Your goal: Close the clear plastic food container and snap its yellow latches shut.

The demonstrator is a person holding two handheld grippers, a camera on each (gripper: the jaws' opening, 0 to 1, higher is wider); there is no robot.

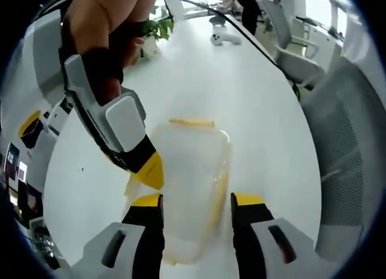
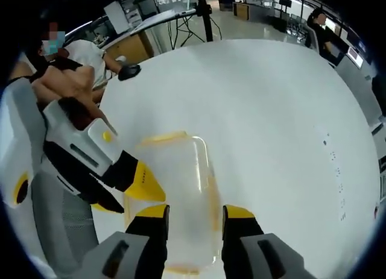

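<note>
Two pairs of tongs, left [image 1: 197,202] and right [image 2: 195,211], are held open over the clear food container [image 1: 192,170] at 6 o'clock on the white table [image 1: 241,98].

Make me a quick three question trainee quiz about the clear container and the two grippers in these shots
1. True or false: the clear container rests on a white table.
2. In the left gripper view, the other gripper enters from which side of the picture? A) upper left B) upper right C) bottom
3. Fill in: the container's latches are coloured ____.

Key
1. True.
2. A. Its yellow tip sits at the container's edge; actual contact cannot be confirmed.
3. Yellow. In the right gripper view, that view's own gripper has its jaws apart, flanking the container's near end.
</note>
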